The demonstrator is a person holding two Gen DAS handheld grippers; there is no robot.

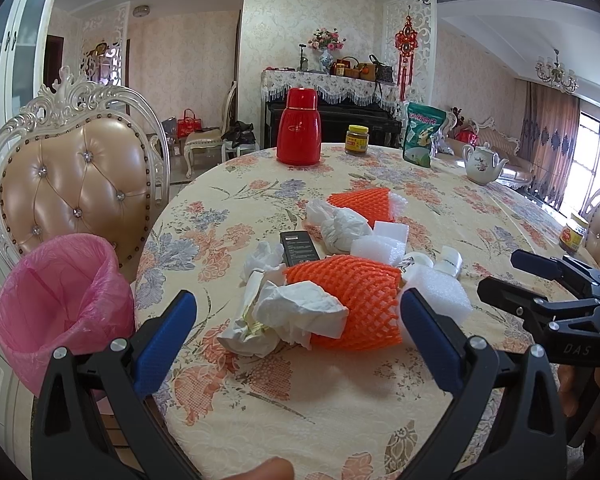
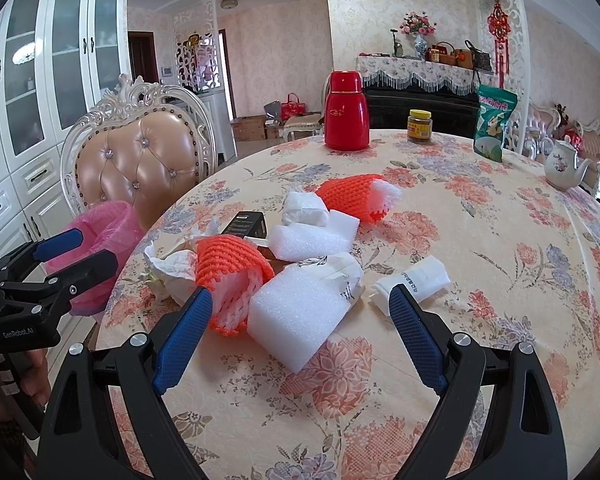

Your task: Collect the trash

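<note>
The left claw [image 1: 298, 322] stands wide apart and grips nothing; between its blue fingers [image 1: 162, 346] lie a crumpled white tissue [image 1: 300, 314] and the near orange foam fruit net [image 1: 356, 300], both resting on the round desk with the floral cloth [image 1: 340, 392]. The right claw [image 2: 300, 320] is likewise spread wide and empty, framing a white foam block [image 2: 300, 314] that touches the same orange net [image 2: 230, 276] on its left.

The trash sits heaped near the middle of the desk: a second orange foam net [image 2: 350, 196] farther back, a flat white foam slab [image 2: 314, 238], a folded white paper wrapper [image 2: 414, 280] just beside the right claw's right finger, and a black remote control [image 1: 299, 248] half buried among the pieces.

The left wrist view looks down into the pink-lined waste bin [image 1: 62, 304] beside the desk edge, in front of a cream tufted chair [image 1: 78, 176]; the right wrist view shows only a part of that bin [image 2: 104, 224], behind the left claw. Only the right view shows the white glass-door cabinets [image 2: 44, 80]. Only the left view shows a yellow-lidded jar at the desk's right edge [image 1: 574, 234]. A red thermos jug [image 2: 346, 118], a green snack pouch [image 2: 492, 124] and a white teapot [image 2: 564, 168] stand well apart from the heap.
</note>
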